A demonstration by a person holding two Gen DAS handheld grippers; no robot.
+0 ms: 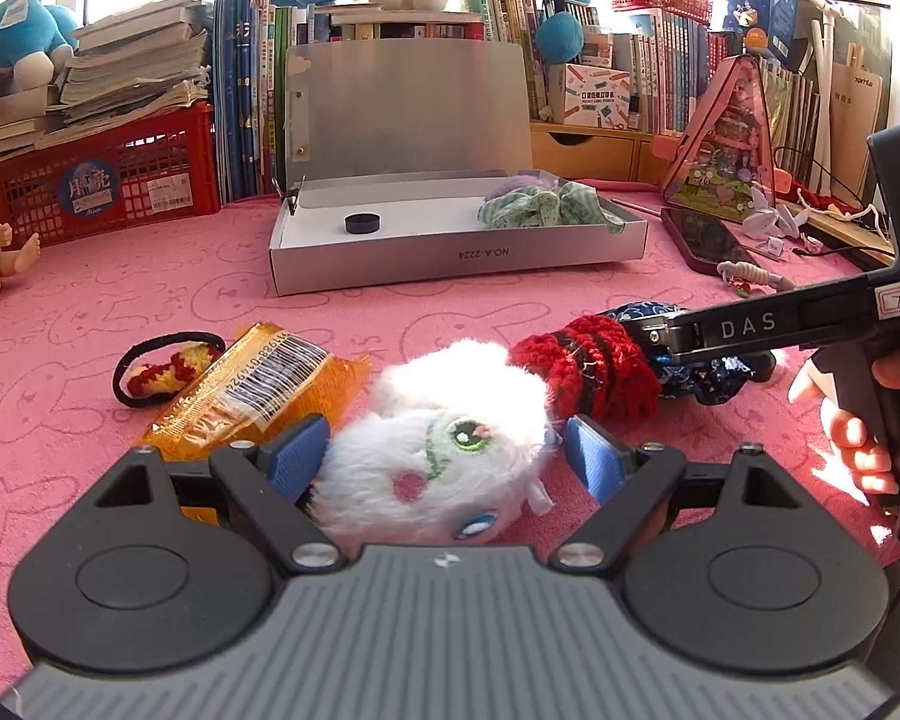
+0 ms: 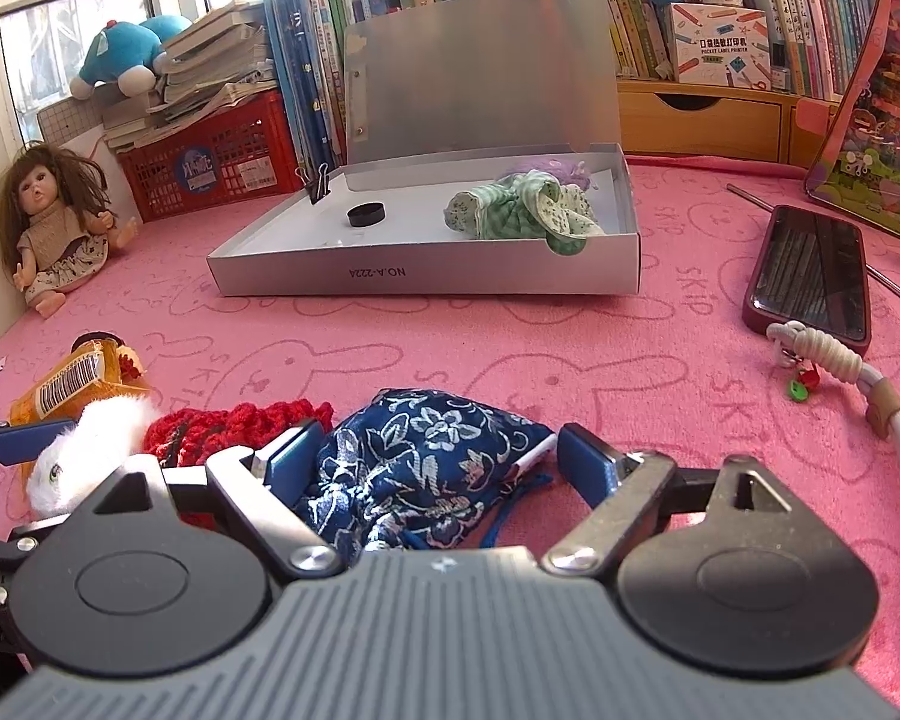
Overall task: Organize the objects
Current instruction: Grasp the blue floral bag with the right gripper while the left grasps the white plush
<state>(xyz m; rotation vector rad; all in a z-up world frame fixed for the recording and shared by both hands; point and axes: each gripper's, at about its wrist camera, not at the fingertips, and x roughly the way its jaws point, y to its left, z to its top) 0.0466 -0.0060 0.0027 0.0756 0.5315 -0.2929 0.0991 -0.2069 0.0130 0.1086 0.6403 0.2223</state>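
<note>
white plush toy (image 1: 432,450): lying near the front edge of the pink mat (image 1: 90,312), sitting between the blue pads of the left gripper (image 1: 447,459); jaws standing wide, pads not pressing the fur, nothing grasped yet
blue floral pouch (image 2: 414,462): lying just right of the plush, sitting between the pads of the right gripper (image 2: 441,459); jaws standing wide, released, left pad close to the cloth, right pad clear of it
red crochet piece (image 1: 588,372): wedged between plush and pouch, touching both
risk, snag: red crochet piece likely getting dragged along when either jaw closes, since it is crowding both targets
risk, slip: plush fur is compressing easily, so a shallow pinch is likely sliding off
risk, pouch: soft cloth is bunching; drawstring (image 2: 510,510) trailing at the front, could be catching on the right finger
orange packet (image 1: 258,390): touching the left finger (image 1: 297,456) side, could be getting nudged or pinched in too
black hair tie (image 1: 162,366): left of the packet, clear
risk, collision: grippers working side by side, right one reaching across over the pouch, could be bumping on lift
silver box (image 1: 450,252): open toward the mat's back edge, green cloth (image 1: 540,207) in its right end, black cap (image 1: 363,222) left of middle; probable drop spot, low front wall could be catching a dangling load
phone (image 2: 810,270): near the right edge, clear
</note>
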